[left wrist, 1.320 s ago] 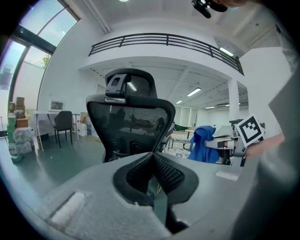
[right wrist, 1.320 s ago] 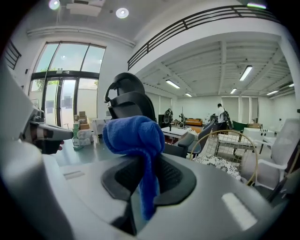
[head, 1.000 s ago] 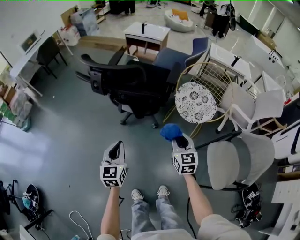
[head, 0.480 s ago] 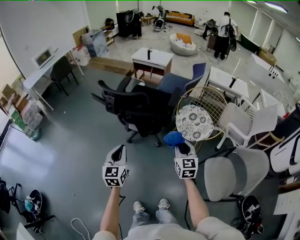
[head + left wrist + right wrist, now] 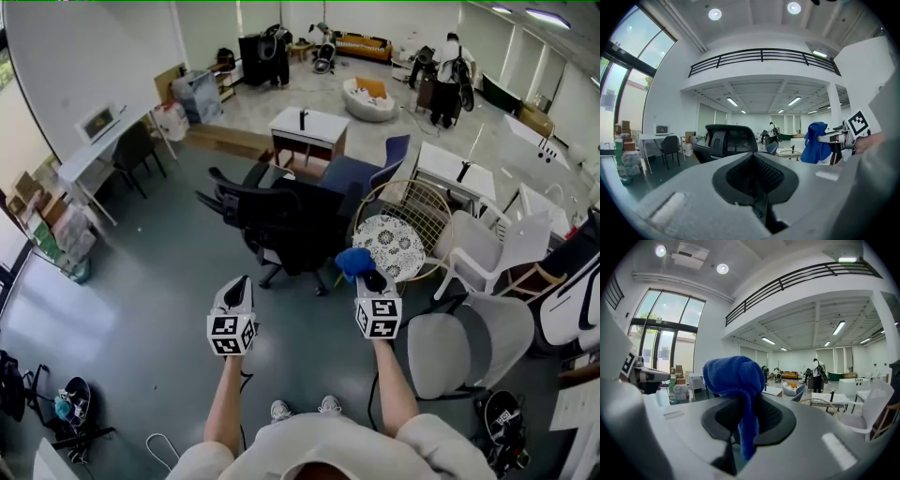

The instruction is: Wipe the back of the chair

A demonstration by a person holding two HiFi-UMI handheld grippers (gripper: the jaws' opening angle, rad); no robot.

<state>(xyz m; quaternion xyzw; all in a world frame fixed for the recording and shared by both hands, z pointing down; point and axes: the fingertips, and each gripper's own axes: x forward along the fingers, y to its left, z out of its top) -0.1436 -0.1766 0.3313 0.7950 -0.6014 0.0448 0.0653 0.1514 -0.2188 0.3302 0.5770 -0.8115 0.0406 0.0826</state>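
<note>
A black office chair [image 5: 281, 220] stands ahead of me with its back towards me; it also shows in the left gripper view as the black chair [image 5: 729, 140]. My right gripper [image 5: 368, 275] is shut on a blue cloth [image 5: 353, 262], held in the air short of the chair. The bunched blue cloth [image 5: 736, 385] hangs between its jaws in the right gripper view. My left gripper [image 5: 240, 284] is shut with nothing in it, level with the right one and left of it. From the left gripper view I see the blue cloth [image 5: 815, 143] off to the right.
A round wire chair with a patterned cushion [image 5: 388, 241] stands right of the black chair. Grey and white chairs [image 5: 469, 342] crowd my right side. A white table [image 5: 307, 125], a blue chair [image 5: 361, 169] and people lie beyond. Bags and cables [image 5: 66, 403] sit at lower left.
My view has tilted up and the black chair sits nearer the centre. Both grippers have risen a little, the right one still carrying the cloth towards the chair.
</note>
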